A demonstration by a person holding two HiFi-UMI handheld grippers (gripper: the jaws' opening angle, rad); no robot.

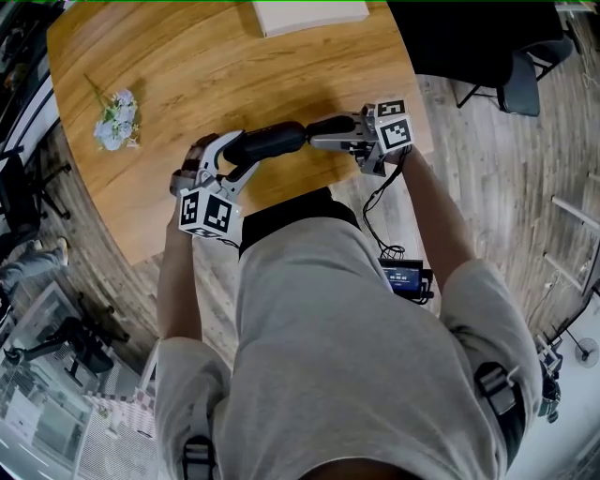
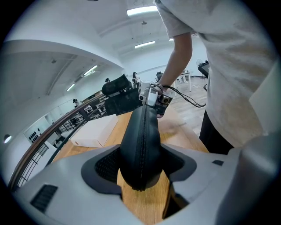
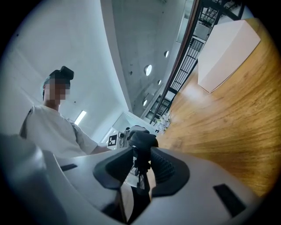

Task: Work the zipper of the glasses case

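A black zippered glasses case (image 1: 272, 141) is held above the wooden table (image 1: 187, 66), near its front edge. My left gripper (image 1: 230, 150) is shut on the case's left end; in the left gripper view both pads clamp the rounded end (image 2: 142, 136), with the zipper seam facing the camera. My right gripper (image 1: 319, 136) is at the opposite end of the case (image 3: 142, 139). The small zipper pull (image 3: 140, 176) hangs between its pads, and light shows beside the pull, so the right gripper (image 3: 141, 169) is open around it.
A white box (image 1: 309, 14) lies at the table's far edge, and a small bunch of pale flowers (image 1: 117, 120) lies at the left. A dark chair (image 1: 516, 75) stands on the floor to the right. A cabled device (image 1: 405, 277) hangs by the person's right hip.
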